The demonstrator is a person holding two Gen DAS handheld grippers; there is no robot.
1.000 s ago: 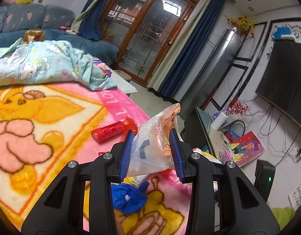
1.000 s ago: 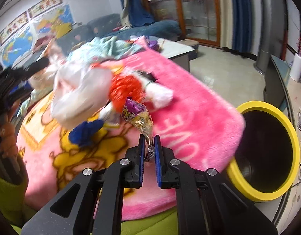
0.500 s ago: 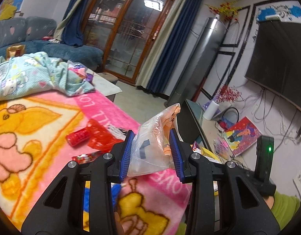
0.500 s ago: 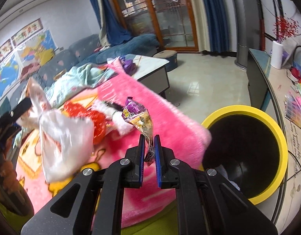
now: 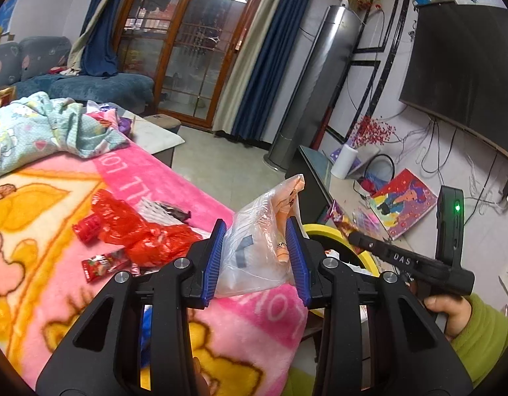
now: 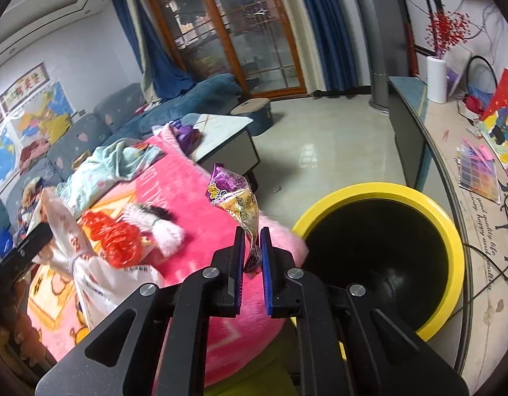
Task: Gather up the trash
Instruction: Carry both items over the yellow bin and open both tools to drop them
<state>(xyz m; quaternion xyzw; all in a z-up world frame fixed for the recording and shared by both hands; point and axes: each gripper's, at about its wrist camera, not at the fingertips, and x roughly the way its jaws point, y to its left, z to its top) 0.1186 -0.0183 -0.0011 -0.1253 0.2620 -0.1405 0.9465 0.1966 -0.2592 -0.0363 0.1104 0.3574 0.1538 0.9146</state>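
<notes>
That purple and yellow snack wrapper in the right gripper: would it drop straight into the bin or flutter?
The snack wrapper looks empty and crinkled, so probably very light and apt to flutter. Pinched by one end in the right gripper, it stands upright, suggesting some stiffness. The yellow-rimmed bin has a wide mouth, likely forgiving.

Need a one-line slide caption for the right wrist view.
Right gripper pinches a purple snack wrapper beside the yellow-rimmed bin, pink blanket behind.

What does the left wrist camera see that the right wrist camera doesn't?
Only the left view shows the wall-mounted TV and the person's green sleeve. Only the right view looks down into the yellow-rimmed bin and shows the wall map. Both show the pink blanket, red plastic bag, clear plastic bag and purple snack wrapper.
</notes>
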